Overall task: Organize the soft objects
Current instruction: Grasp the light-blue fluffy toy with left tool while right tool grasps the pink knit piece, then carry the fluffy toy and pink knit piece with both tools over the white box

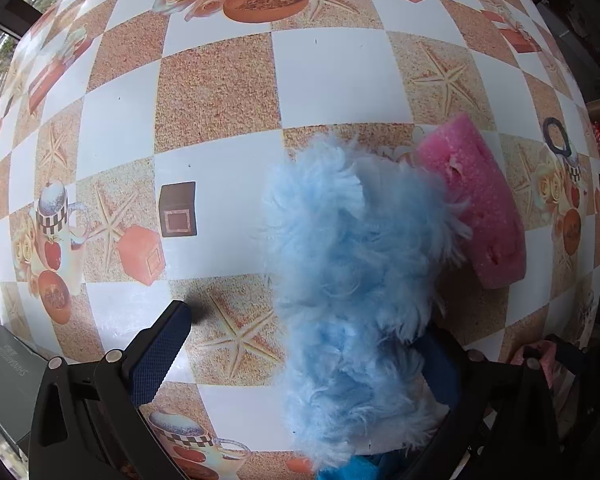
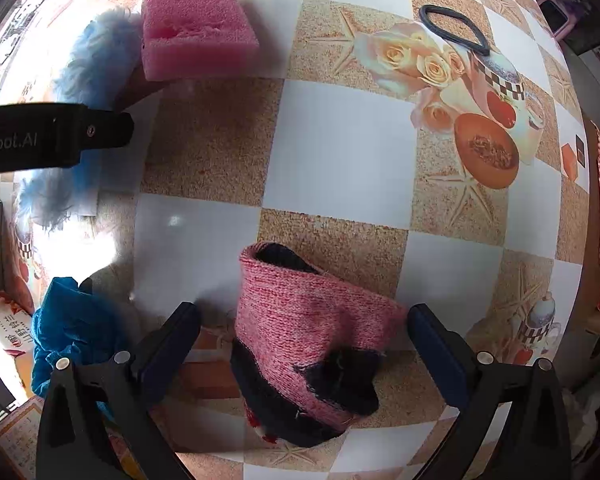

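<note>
We see the fluffy duster (image 1: pixel 352 272) lying on the table (image 1: pixel 220 92), between the left gripper's fingers (image 1: pixel 160 356); the sponge (image 1: pixel 476 200) sits just right of it and farther off, touching it; the hair band (image 2: pixel 454 29) lies far right of the sponge; the knitted piece (image 2: pixel 312 340) lies near, between the right gripper's fingers (image 2: pixel 168 348); the cloth (image 2: pixel 72 340) lies to its left.

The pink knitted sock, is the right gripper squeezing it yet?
Apart. In the right wrist view the pink knitted sock lies between the right gripper's wide-open fingers, with tablecloth showing on both sides.
</note>
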